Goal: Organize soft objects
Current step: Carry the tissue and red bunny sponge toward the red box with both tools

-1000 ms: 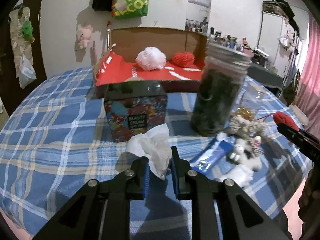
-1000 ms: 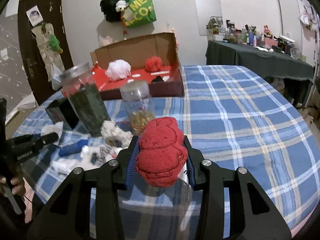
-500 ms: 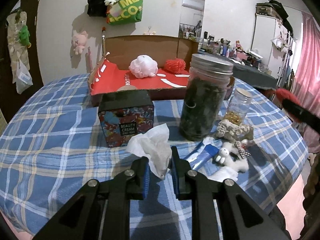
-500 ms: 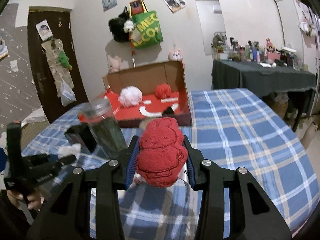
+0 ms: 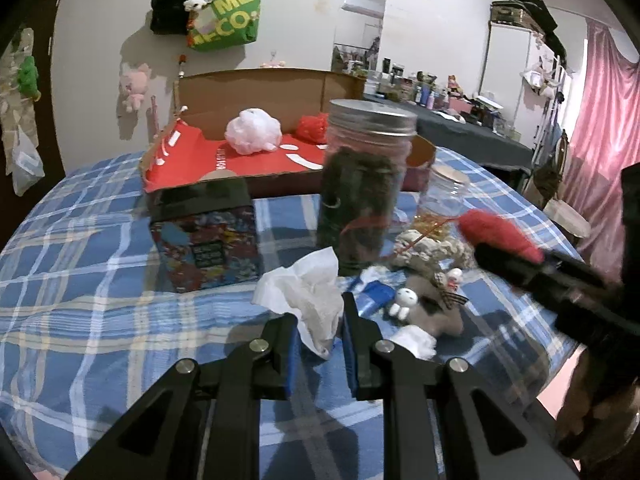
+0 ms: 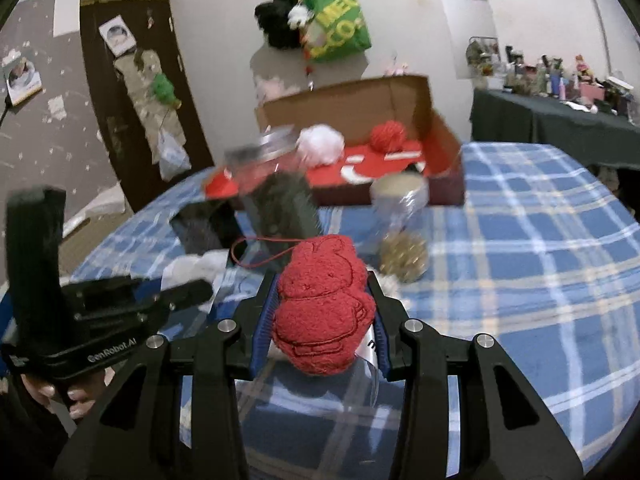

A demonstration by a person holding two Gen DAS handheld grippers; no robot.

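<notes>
Left hand-held gripper [image 5: 318, 342] pinches a white tissue [image 5: 308, 300] — just before the dark jar [image 5: 362, 184]. Right hand-held gripper [image 6: 322, 320] clamps a red plush toy [image 6: 324, 304] — right of that jar.

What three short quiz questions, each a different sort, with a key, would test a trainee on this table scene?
1. True or false: the left gripper is shut on a tissue.
2. What does the right gripper hold? A) red plush toy B) blue tube C) jar
3. Fill in: the white puff lies in the cardboard ____.

Key: 1 true; 2 A; 3 box.
</notes>
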